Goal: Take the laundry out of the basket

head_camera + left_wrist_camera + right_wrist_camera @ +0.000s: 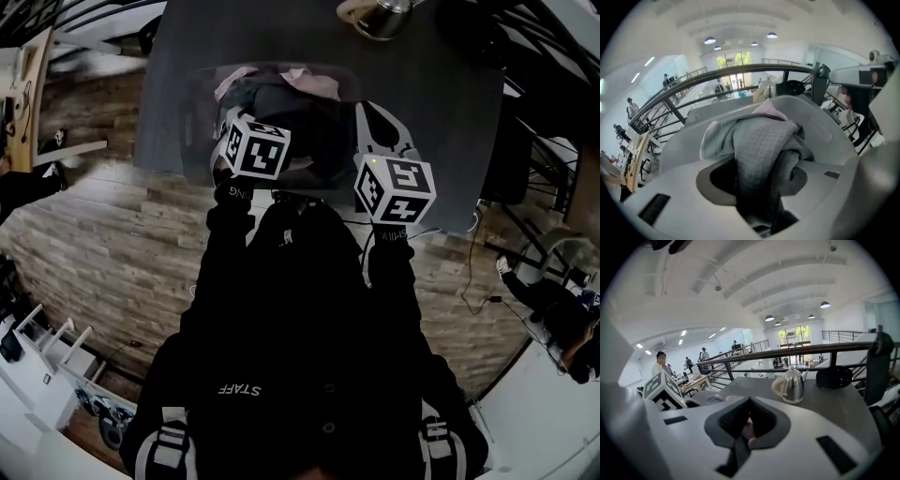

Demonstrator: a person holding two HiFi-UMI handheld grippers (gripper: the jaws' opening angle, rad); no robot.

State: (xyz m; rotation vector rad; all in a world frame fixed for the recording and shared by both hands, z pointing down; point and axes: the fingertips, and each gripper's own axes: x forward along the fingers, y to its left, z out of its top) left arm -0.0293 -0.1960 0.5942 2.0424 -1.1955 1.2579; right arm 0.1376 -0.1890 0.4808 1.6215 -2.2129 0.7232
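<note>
Closest in, filling the bottom of the head view, is the person's dark jacket (300, 356). Both arms reach toward the upper middle of the frame, where the 2 marker cubes stand side by side over the near edge of a dark grey surface (450, 112).

The left claw (757, 187) is pinching laundry. A grey waffle-textured cloth (757, 140) runs down between its pads with a darker cloth (785, 173) folded against its right side, and both are squeezed in the grip. Beyond the pads the grey cloth bunches up, and a pale pink piece (771, 111) peeks over the top of the bunch.

In the head view that claw sits at the left side of the basket (197, 122), which stands on the surface in the upper middle. The rest of the laundry (281, 94) is heaped inside it, dark grey with pink at the far edge.

The right claw (749, 423) is pressed together, its ribbed black pads meeting at the tips. A small pinkish bit shows in the slit between them, but I cannot tell what it is. In the head view this claw hangs at the basket's right side.

A shiny metal kettle (793, 386) stands farther back on the surface, at the top edge of the head view. A black rounded thing (836, 377) lies just to its right in the right gripper view. Wood-plank floor (112, 244) spreads out at left.
</note>
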